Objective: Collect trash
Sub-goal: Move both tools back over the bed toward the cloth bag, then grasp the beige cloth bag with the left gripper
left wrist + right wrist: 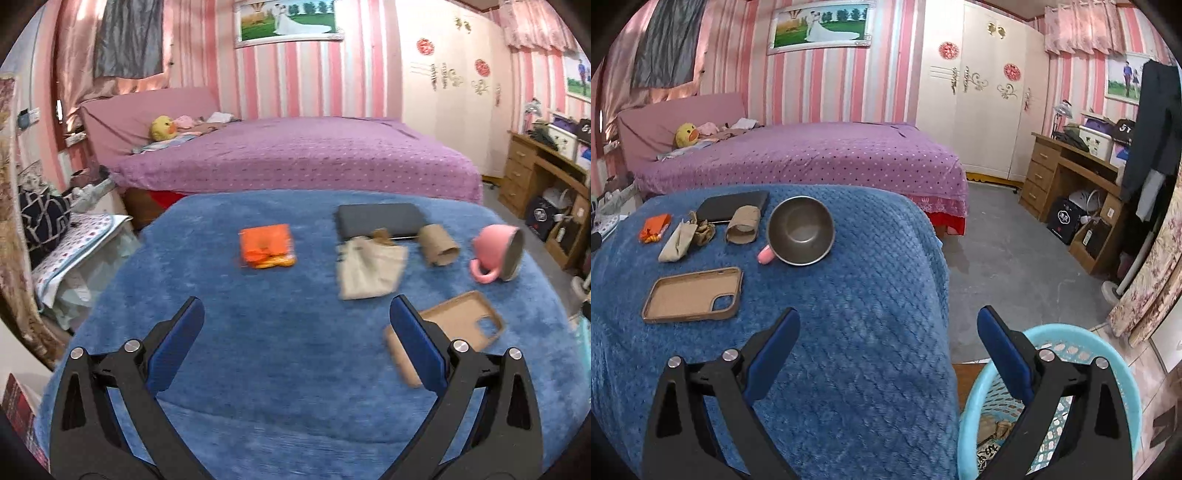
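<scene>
Trash items on blue blanket (pixel 849 332): orange wrapper (pixel 266 245), lying flat near the far left of the group; beige crumpled paper (pixel 369 271), to the right of the wrapper, with a small brown scrap (pixel 703 230) touching its far edge; cardboard tube (pixel 439 245), on its side, between the paper and the cup, its far end just beside a dark grey flat case (pixel 382 220). Other items: pink cup (pixel 496 253) with metal interior, tipped on its side, handle resting on the blanket; tan phone case (pixel 692 295), lying inner face up, nearest the grippers. Basket (pixel 1115 354), light blue, perforated wall, standing on the floor at the blanket's right edge, some paper scraps visible inside. Left gripper (pixel 297 317): jaws spread wide, holding nothing, above the blanket short of the wrapper and paper. Right gripper (pixel 888 326): jaws spread wide, holding nothing, right finger over the basket rim. Background: purple bed (pixel 812 155).
</scene>
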The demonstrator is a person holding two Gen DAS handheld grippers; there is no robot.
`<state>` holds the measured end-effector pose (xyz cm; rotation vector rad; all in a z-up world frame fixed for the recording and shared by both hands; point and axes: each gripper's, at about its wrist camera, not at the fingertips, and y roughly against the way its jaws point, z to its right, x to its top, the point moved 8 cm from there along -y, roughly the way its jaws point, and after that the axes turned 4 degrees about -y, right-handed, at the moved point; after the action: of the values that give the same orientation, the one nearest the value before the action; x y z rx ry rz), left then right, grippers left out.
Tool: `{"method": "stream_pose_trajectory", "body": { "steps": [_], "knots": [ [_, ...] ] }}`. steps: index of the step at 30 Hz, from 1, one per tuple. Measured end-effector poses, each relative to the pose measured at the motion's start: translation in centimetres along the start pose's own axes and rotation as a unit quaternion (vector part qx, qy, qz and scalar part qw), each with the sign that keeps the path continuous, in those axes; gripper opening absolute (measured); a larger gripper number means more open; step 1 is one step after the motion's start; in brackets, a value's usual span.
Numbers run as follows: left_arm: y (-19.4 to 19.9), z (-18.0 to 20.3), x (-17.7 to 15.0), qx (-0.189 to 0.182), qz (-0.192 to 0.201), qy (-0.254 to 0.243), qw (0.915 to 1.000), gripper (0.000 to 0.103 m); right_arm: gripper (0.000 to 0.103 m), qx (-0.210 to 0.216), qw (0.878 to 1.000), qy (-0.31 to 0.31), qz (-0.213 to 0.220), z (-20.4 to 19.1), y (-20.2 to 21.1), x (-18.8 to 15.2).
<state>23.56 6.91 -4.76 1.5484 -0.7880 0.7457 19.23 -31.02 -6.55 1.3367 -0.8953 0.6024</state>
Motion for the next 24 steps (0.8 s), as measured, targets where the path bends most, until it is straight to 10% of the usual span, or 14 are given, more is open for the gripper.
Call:
{"method": "stream_pose_trajectory", "body": {
  "steps": [10,24],
  "knots": [
    [-1.8,-4.3,-0.6,0.002,-0.024,0.046,0.9986,0.097,0.095,0.015,1.0,0.013,-0.012,-2.7,-1.2,0.2],
    [-4.0,-0.5,1.2,-0.036,-0.031,0.036,0.9982,0.097,0.095,0.045,0.998,0.03,-0.01,-5.9,-3.2,2.3]
  ]
}}
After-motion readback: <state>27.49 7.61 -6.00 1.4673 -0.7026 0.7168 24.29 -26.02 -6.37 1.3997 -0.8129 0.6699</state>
